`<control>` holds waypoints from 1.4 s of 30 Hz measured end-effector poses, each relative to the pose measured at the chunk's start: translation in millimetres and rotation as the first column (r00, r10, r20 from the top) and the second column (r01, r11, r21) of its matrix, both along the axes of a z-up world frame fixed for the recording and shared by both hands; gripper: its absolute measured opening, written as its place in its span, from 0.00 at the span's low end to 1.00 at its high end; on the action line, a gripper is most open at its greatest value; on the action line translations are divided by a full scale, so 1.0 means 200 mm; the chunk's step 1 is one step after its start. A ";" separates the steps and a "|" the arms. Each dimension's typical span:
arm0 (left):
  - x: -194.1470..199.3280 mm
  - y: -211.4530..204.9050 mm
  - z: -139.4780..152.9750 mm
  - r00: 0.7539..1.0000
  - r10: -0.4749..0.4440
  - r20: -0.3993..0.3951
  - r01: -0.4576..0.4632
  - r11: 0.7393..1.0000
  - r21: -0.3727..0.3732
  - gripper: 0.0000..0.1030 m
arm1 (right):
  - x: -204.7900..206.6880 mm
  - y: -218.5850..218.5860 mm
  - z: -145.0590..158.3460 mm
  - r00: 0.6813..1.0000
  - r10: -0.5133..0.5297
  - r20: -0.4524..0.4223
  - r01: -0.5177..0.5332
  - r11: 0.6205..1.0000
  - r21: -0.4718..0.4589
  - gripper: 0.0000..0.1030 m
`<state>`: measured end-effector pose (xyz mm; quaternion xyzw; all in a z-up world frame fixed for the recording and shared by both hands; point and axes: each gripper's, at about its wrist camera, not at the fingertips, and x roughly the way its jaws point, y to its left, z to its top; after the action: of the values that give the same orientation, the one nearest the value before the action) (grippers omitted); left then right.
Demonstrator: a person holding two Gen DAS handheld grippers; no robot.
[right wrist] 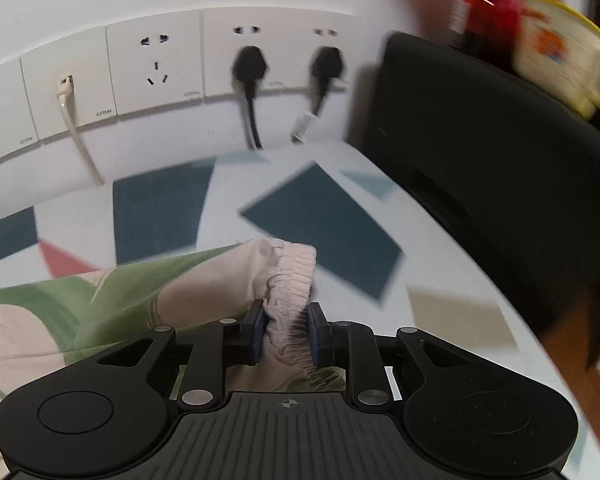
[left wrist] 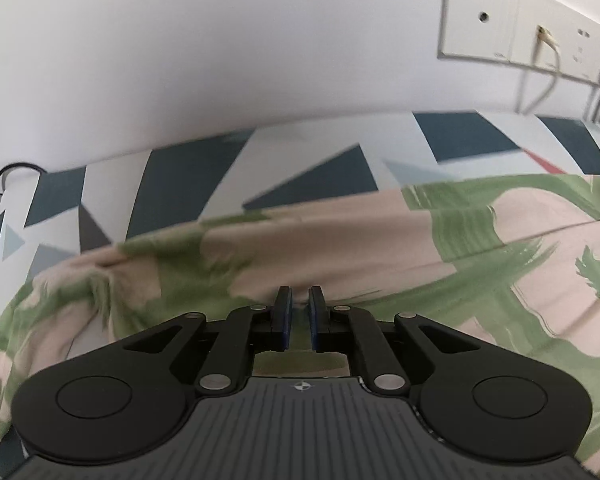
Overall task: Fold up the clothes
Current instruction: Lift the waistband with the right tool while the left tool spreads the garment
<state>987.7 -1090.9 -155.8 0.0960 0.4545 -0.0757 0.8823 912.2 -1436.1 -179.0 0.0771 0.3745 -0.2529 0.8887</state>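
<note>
Left wrist view: the left claw (left wrist: 300, 312) has its blue pads drawn close, a thin sliver of fabric seemingly pinched between them, though the blur makes the hold hard to confirm. The pink-and-green garment (left wrist: 340, 248) spreads wide ahead of it across the patterned worktop (left wrist: 180, 184), which runs up to a white wall.

Right wrist view: the right claw (right wrist: 287, 332) is clamped on the gathered elastic waistband (right wrist: 290, 280) of the same garment, which bunches thickly between the pads. The cloth trails off to the left over the worktop.

The step in hand looks like carrying one edge over to make a fold. To do it well, both claws should travel together at even height, keeping the held edge taut so the fold line lands straight, and the cloth should be laid down before either releases.

Only the left view shows how much fabric lies ahead and its wrinkles at the far left. Only the right view shows the waistband grip, the plugs (right wrist: 250, 64) in the wall sockets, a black box (right wrist: 480, 140) just beside the worktop's right edge, and a mug (right wrist: 560, 68) above it.
</note>
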 end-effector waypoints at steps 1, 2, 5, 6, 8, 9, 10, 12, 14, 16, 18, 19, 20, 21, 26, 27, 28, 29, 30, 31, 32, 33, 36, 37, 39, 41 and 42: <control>0.00 0.01 0.01 1.000 0.006 -0.016 -0.006 1.000 -0.001 0.16 | 0.04 -0.02 0.00 1.000 0.009 0.001 -0.009 1.000 -0.007 0.20; 0.01 0.01 0.03 0.999 0.012 -0.031 -0.012 1.000 -0.002 0.20 | 0.07 -0.02 0.00 1.000 0.007 0.005 -0.007 1.000 -0.005 0.26; -0.08 0.10 0.12 0.999 -0.005 -0.041 0.003 0.998 -0.066 0.30 | 0.03 -0.04 0.04 0.999 -0.013 0.036 0.011 0.999 0.053 0.60; -0.13 0.14 0.16 0.999 -0.023 -0.031 0.020 0.996 -0.085 0.39 | -0.04 -0.03 0.06 0.997 -0.002 0.076 -0.004 0.997 0.074 0.62; -0.27 0.23 0.23 0.998 -0.060 -0.004 0.059 0.993 -0.103 0.58 | -0.17 -0.01 0.10 0.991 0.025 0.131 -0.037 0.995 0.094 0.63; -0.34 0.27 0.27 0.997 -0.080 0.013 0.081 0.991 -0.104 0.62 | -0.25 0.01 0.11 0.988 0.035 0.148 -0.051 0.993 0.107 0.64; -0.42 0.32 0.30 0.995 -0.101 0.028 0.103 0.989 -0.103 0.63 | -0.32 0.01 0.13 0.987 0.036 0.159 -0.057 0.990 0.132 0.64; -0.58 0.40 0.33 0.989 -0.145 0.036 0.147 0.985 -0.090 0.65 | -0.49 0.03 0.13 0.984 0.008 0.180 -0.043 0.981 0.190 0.64; -0.73 0.47 0.34 0.982 -0.183 0.037 0.185 0.979 -0.082 0.69 | -0.67 0.06 0.13 0.984 -0.046 0.174 0.004 0.972 0.233 0.64; -0.86 0.52 0.32 0.976 -0.219 0.009 0.218 0.970 -0.109 0.74 | -0.82 0.10 0.11 0.983 -0.096 0.158 0.050 0.960 0.276 0.64; -0.98 0.54 0.30 0.960 -0.277 -0.026 0.271 0.952 -0.140 0.79 | -0.96 0.14 0.09 0.982 -0.129 0.137 0.078 0.942 0.327 0.64; -1.04 0.54 0.28 0.948 -0.315 -0.042 0.305 0.940 -0.153 0.83 | -1.03 0.17 0.07 0.984 -0.129 0.121 0.081 0.937 0.340 0.64; -1.11 0.53 0.25 0.932 -0.360 -0.041 0.351 0.925 -0.147 0.84 | -1.09 0.21 0.06 0.986 -0.130 0.107 0.086 0.935 0.343 0.64; -1.17 0.52 0.22 0.914 -0.404 -0.039 0.395 0.908 -0.140 0.84 | -1.15 0.24 0.05 0.987 -0.132 0.096 0.093 0.938 0.333 0.64; -1.43 0.47 0.06 0.842 -0.539 -0.010 0.538 0.842 -0.027 0.84 | -1.38 0.42 0.08 0.986 -0.140 0.091 0.102 0.937 0.334 0.64; -1.46 0.47 0.03 0.836 -0.549 -0.013 0.549 0.836 -0.014 0.81 | -1.41 0.46 0.09 0.986 -0.133 0.098 0.093 0.938 0.334 0.65; -1.48 0.49 0.01 0.829 -0.559 -0.008 0.558 0.829 -0.028 0.64 | -1.44 0.49 0.11 0.987 -0.120 0.105 0.080 0.941 0.330 0.68; -1.51 0.51 -0.01 0.823 -0.567 -0.002 0.567 0.823 -0.044 0.54 | -1.47 0.53 0.11 0.988 -0.107 0.108 0.066 0.943 0.325 0.69; -1.52 0.54 0.00 0.828 -0.560 0.009 0.559 0.825 -0.078 0.26 | -1.49 0.57 0.12 0.990 -0.091 0.108 0.052 0.946 0.320 0.70; -1.53 0.55 0.01 0.836 -0.549 0.003 0.548 0.833 -0.073 0.13 | -1.51 0.60 0.12 0.991 -0.078 0.106 0.041 0.948 0.316 0.70; -1.54 0.57 0.03 0.843 -0.538 -0.001 0.537 0.841 -0.066 0.11 | -1.53 0.63 0.12 0.993 -0.070 0.098 0.036 0.947 0.318 0.70; -1.54 0.60 0.05 0.852 -0.523 0.011 0.523 0.850 -0.060 0.09 | -1.55 0.66 0.11 0.994 -0.064 0.092 0.031 0.946 0.323 0.70; -1.55 0.74 0.13 0.888 -0.456 0.056 0.459 0.887 -0.049 0.06 | -1.58 0.73 0.07 0.995 -0.051 0.084 0.015 0.924 0.381 0.70; -1.55 0.79 0.15 0.900 -0.430 0.071 0.433 0.900 -0.048 0.06 | -1.59 0.75 0.06 0.996 -0.042 0.081 0.006 0.912 0.409 0.69; -1.56 0.90 0.22 0.927 -0.365 0.090 0.371 0.926 -0.063 0.06 | -1.57 0.79 0.02 0.997 -0.025 0.076 -0.015 0.878 0.479 0.68; -1.59 1.01 0.29 0.947 -0.305 0.104 0.314 0.946 -0.078 0.06 | -1.54 0.84 0.00 0.996 -0.019 0.082 -0.024 0.872 0.489 0.73; -1.60 1.07 0.32 0.955 -0.276 0.110 0.286 0.954 -0.088 0.06 | -1.53 0.86 0.00 0.996 -0.018 0.088 -0.028 0.872 0.488 0.73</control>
<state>668.2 -877.2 -91.0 0.1178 0.3886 -0.2189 0.8872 607.2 -1264.3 -178.7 0.3094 0.3862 -0.1441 0.8570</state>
